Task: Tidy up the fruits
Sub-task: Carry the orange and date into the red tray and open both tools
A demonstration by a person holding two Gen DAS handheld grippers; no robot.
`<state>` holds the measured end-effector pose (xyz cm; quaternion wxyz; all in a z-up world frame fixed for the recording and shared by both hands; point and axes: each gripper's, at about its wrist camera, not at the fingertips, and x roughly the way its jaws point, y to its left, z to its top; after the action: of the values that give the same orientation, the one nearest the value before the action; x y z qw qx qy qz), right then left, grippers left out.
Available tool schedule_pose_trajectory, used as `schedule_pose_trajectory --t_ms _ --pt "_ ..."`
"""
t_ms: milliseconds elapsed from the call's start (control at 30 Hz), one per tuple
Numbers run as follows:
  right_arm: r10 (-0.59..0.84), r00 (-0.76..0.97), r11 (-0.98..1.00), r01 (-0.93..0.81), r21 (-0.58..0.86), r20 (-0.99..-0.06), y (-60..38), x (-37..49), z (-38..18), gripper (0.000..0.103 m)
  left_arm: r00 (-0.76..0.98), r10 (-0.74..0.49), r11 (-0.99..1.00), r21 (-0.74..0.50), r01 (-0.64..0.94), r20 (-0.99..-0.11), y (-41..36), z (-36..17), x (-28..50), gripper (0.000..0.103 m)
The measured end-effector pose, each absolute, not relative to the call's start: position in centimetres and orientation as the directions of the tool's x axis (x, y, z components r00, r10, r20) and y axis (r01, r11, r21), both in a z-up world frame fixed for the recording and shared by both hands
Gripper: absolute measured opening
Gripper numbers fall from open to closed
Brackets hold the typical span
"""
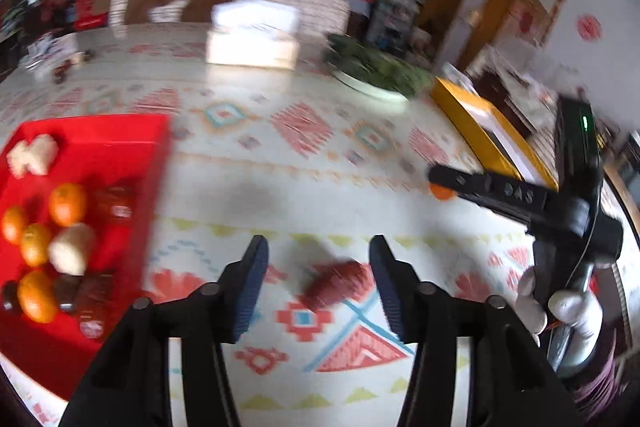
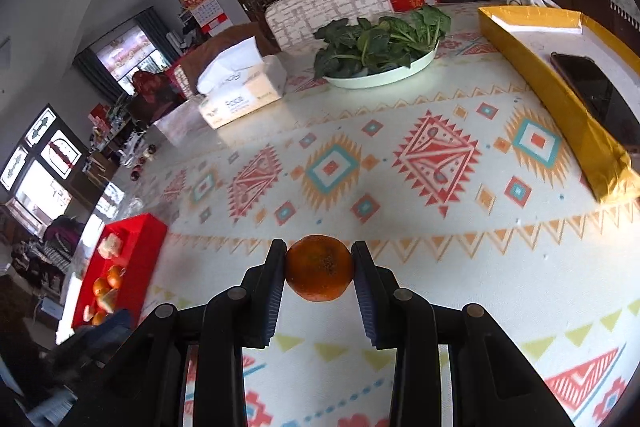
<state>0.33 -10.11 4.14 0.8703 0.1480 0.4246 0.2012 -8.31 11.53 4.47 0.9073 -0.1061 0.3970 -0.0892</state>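
Observation:
In the right wrist view my right gripper [image 2: 319,255] is shut on a small orange [image 2: 319,267], held just above the patterned tablecloth. The left wrist view shows that same right gripper [image 1: 440,186] at the right with the orange [image 1: 442,193] peeking out at its tip. My left gripper [image 1: 319,251] is open. A dark red oblong fruit [image 1: 340,285] lies on the cloth between its fingers, and neither pad touches it. The red tray [image 1: 120,147] at the left holds several oranges [image 1: 67,203], pale lumps and dark brown pieces. The red tray [image 2: 140,231] also shows far left in the right wrist view.
A plate of leafy greens [image 2: 380,43] and a tissue box [image 2: 240,87] stand at the back of the table. A yellow box [image 2: 560,99] with a phone [image 2: 600,91] on it runs along the right edge. A gloved hand [image 1: 576,307] holds the right tool.

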Motion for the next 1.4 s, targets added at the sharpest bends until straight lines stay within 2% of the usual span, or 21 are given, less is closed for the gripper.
schedule_pose_trajectory --t_ms 33,167,200,233,667,933,1167,1400 --pt "0.479 0.554 0.874 -0.226 0.430 -0.682 -10.1 0.1 4.1 0.037 0.661 -0.256 0.962 -0.252 0.104 -0.705 10.8 4.2 -8.2 0.060" --pt "0.487 0.533 0.870 -0.231 0.435 -0.691 -10.0 -0.8 3.9 0.037 0.622 -0.191 0.982 -0.143 0.126 -0.759 8.8 2.4 -7.5 0.059" --pt "0.489 0.532 0.869 -0.231 0.438 -0.691 -10.1 -1.0 3.9 0.037 0.613 -0.167 0.986 -0.119 0.118 -0.772 8.7 1.9 -7.3 0.044" --pt "0.491 0.531 0.868 -0.232 0.438 -0.691 -10.2 -1.2 3.9 0.037 0.610 -0.165 0.986 -0.120 0.115 -0.775 8.9 1.7 -7.3 0.045" --pt "0.515 0.521 0.857 -0.314 0.408 -0.681 -6.7 -3.4 6.7 0.037 0.723 -0.177 0.966 -0.257 0.000 -0.667 16.2 5.9 -11.5 0.044" --pt "0.580 0.453 0.804 -0.451 0.388 -0.677 1.4 -5.2 8.4 0.037 0.779 -0.023 0.939 -0.280 -0.198 -0.626 25.2 7.0 -15.3 0.044" --pt "0.621 0.369 0.741 -0.563 0.366 -0.691 9.6 -6.1 8.8 0.037 0.772 0.100 0.898 -0.277 -0.341 -0.627 31.7 6.6 -17.1 0.044" --pt "0.629 0.281 0.684 -0.643 0.345 -0.725 16.8 -7.1 7.7 0.037 0.743 0.145 0.854 -0.296 -0.428 -0.654 36.0 4.9 -17.7 0.044"
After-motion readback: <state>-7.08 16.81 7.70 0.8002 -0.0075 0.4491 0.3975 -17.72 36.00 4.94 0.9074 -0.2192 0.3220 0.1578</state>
